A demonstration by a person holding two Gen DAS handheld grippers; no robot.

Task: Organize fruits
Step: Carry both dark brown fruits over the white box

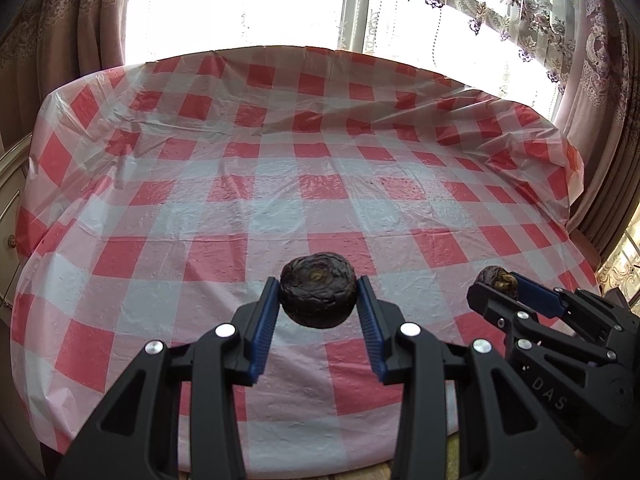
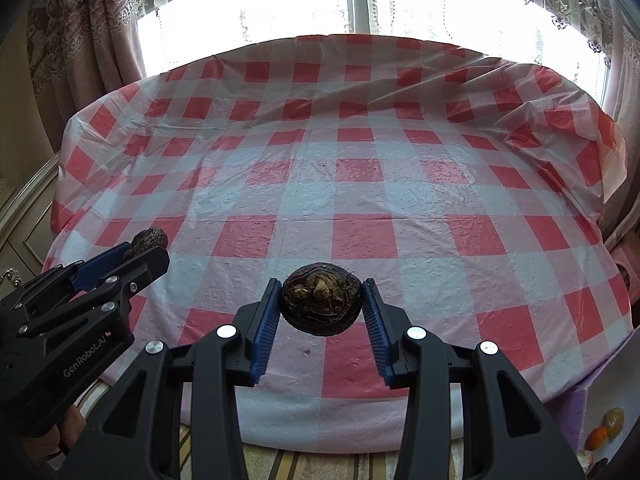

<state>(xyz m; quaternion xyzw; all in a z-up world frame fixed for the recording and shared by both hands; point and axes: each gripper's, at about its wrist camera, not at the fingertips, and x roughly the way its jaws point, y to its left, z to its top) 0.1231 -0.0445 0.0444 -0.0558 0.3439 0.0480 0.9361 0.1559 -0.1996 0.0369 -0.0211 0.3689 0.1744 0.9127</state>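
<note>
While each hand-held gripper [image 1: 318, 300] [image 2: 321, 300] clamps one, both fruits [image 1: 318, 289] [image 2: 321, 299] look dark, round, wrinkled.

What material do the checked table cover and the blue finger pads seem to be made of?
Table cover: probably thin plastic film, glossy; it wrinkles finely and reflects the window light. Blue pads: likely rubber or soft plastic, matt, with a ribbed face; I cannot tell which. They grip the dark wrinkled fruit.
</note>
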